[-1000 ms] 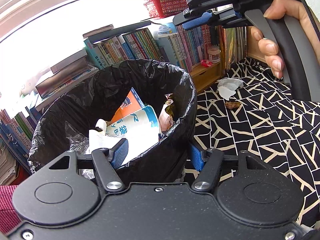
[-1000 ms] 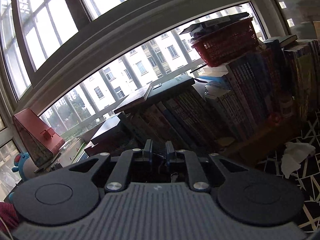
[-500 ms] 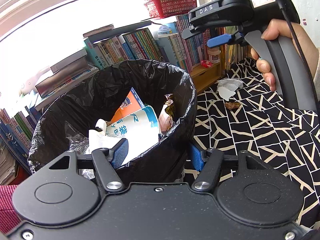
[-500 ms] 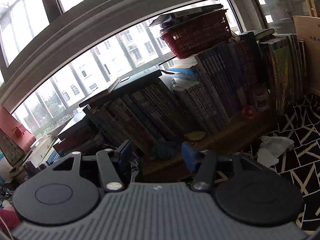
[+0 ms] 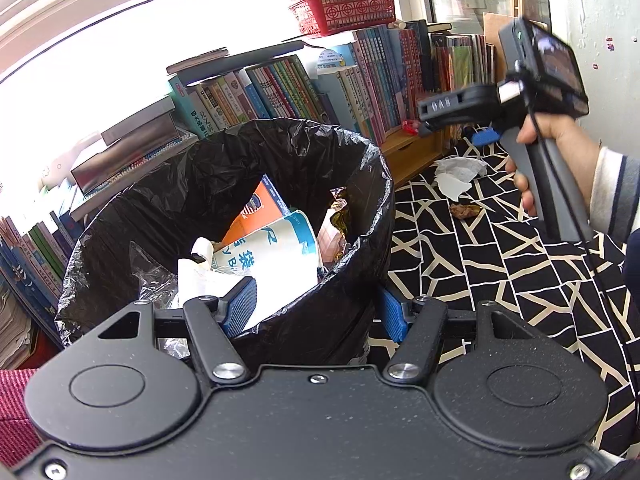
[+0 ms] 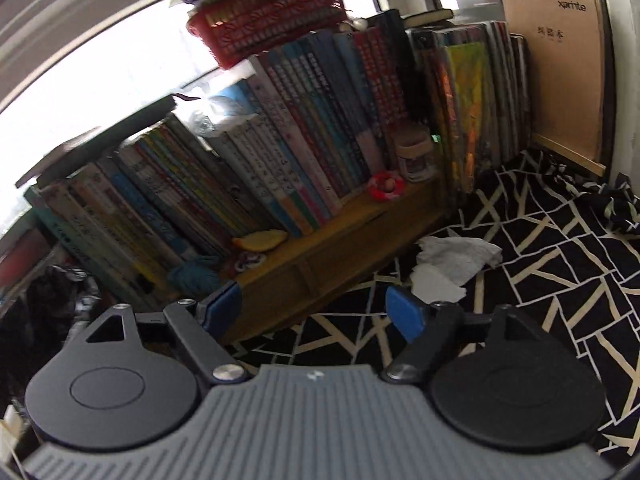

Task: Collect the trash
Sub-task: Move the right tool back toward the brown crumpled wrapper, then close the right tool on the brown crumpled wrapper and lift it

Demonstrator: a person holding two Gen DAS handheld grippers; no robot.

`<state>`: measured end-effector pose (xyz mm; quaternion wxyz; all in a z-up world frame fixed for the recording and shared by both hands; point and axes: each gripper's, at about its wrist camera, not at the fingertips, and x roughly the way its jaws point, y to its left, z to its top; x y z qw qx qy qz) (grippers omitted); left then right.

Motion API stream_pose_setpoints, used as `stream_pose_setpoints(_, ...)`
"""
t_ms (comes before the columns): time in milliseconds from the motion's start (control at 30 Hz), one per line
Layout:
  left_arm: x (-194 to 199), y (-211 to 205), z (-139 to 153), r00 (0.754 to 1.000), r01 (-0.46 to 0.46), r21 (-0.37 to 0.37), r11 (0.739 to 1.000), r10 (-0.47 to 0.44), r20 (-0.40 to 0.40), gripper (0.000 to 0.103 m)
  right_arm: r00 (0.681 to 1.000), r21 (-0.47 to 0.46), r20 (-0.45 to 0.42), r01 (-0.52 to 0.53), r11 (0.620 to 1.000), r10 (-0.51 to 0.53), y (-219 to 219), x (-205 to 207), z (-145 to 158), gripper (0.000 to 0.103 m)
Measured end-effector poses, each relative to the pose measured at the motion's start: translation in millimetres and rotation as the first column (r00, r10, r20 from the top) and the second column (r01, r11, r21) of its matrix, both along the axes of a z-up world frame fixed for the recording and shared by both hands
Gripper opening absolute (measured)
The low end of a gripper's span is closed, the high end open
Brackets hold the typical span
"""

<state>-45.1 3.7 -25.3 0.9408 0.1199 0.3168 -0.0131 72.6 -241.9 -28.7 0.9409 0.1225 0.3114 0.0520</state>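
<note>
Two grippers in play. Left gripper: fingers clamped on the near rim of the trash bin, one blue pad inside the black bag liner, the other outside against the wall. Bin is already loaded: orange-and-blue package, white printed bag, clear plastic wrap, something foil-like at the far right edge. Right gripper: fingers apart and opening, nothing between the pads, pointing down at the black-and-white patterned cloth. From the left wrist view the right gripper shows to the right of the bin, held in my right hand, striped sleeve visible. Trash left outside the bin: crumpled white tissue lying on the cloth just ahead and right of my right fingers, close to the front of the low wooden shelf; not touching it. Small brown scrap sits on the cloth just beside the tissue, seen only from the left wrist view. Shelf carries a row of books, a small jar, a yellow item, with a red basket on top of the books. Right view is motion-blurred, so fine detail on the shelf is unreadable.
</note>
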Motion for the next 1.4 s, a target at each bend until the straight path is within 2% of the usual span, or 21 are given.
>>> stream_pose_setpoints(167, 0.2, 0.2, 0.2, 1.000, 0.000, 0.000, 1.000, 0.000, 0.000, 0.061, 0.990, -0.072, -0.091, 0.104, 0.992, -0.111, -26.1, 20.6, -43.3, 0.088)
stream_pose_setpoints(333, 0.0, -0.3, 0.1, 1.000, 0.000, 0.001, 1.000, 0.000, 0.000, 0.061, 0.972, -0.157, -0.178, 0.124, 0.980, -0.151, -36.5, 36.0, -86.5, 0.088)
stream_pose_setpoints(533, 0.4, 0.0, 0.0, 1.000, -0.001, 0.006, 1.000, 0.001, 0.003, 0.062, 0.973, -0.216, -0.183, 0.098, 0.972, -0.139, -28.2, 50.3, -115.8, 0.090)
stream_pose_setpoints(667, 0.4, -0.6, -1.0, 1.000, -0.002, 0.010, 1.000, 0.002, 0.004, 0.062, 0.963, -0.264, -0.211, 0.107, 0.959, -0.166, -23.1, 61.3, -128.9, 0.090)
stream_pose_setpoints(733, 0.7, -0.8, -1.1, 1.000, -0.003, 0.010, 1.000, 0.003, 0.004, 0.062, 0.954, -0.262, -0.248, 0.100, 0.960, -0.167, -23.6, 64.3, -134.8, 0.074)
stream_pose_setpoints(767, 0.7, -0.8, -1.2, 1.000, -0.003, 0.010, 1.000, 0.003, 0.004, 0.062, 0.947, -0.258, -0.274, 0.096, 0.961, -0.168, -24.0, 65.8, -137.3, 0.046)
stream_pose_setpoints(833, 0.6, -0.8, -1.2, 1.000, -0.003, 0.010, 1.000, 0.002, 0.004, 0.062, 0.949, -0.272, -0.266, 0.096, 0.957, -0.170, -21.9, 62.3, -134.2, 0.036)
stream_pose_setpoints(867, 0.6, -0.9, -1.2, 1.000, -0.002, 0.010, 1.000, 0.002, 0.004, 0.062, 0.948, -0.258, -0.276, 0.084, 0.962, -0.156, -22.1, 61.6, -132.4, 0.015)
stream_pose_setpoints(900, 0.7, -0.8, -1.1, 1.000, -0.002, 0.010, 1.000, 0.002, 0.003, 0.062, 0.947, -0.257, -0.281, 0.081, 0.963, -0.154, -21.9, 60.5, -129.6, 0.009)
stream_pose_setpoints(1133, 0.8, -0.9, -1.0, 1.000, -0.003, 0.007, 1.000, 0.003, 0.002, 0.062, 0.968, -0.237, -0.218, 0.069, 0.969, -0.123, -21.2, 48.1, -88.3, 0.009)
stream_pose_setpoints(1167, 1.2, -0.7, -0.8, 1.000, -0.003, 0.006, 1.000, 0.003, 0.000, 0.062, 0.970, -0.243, -0.213, 0.062, 0.968, -0.116, -20.6, 47.5, -83.4, 0.015)
stream_pose_setpoints(1200, 1.4, -0.9, -0.8, 1.000, -0.003, 0.005, 1.000, 0.003, 0.000, 0.062, 0.971, -0.250, -0.211, 0.054, 0.967, -0.109, -20.3, 49.2, -79.9, 0.032)
stream_pose_setpoints(1233, 1.8, -0.5, -0.6, 1.000, -0.003, 0.005, 1.000, 0.003, -0.001, 0.062, 0.972, -0.259, -0.209, 0.049, 0.965, -0.106, -20.1, 50.0, -79.0, 0.041)
stream_pose_setpoints(1300, 1.8, 0.2, -0.6, 1.000, -0.001, 0.004, 1.000, 0.001, -0.001, 0.062, 0.976, -0.265, -0.201, 0.032, 0.964, -0.088, -21.1, 53.8, -81.1, 0.077)
stream_pose_setpoints(1400, 1.5, -0.2, -1.0, 1.000, -0.002, 0.009, 1.000, 0.002, 0.000, 0.062, 0.969, -0.306, -0.232, 0.013, 0.952, -0.088, -21.0, 60.9, -97.1, 0.079)
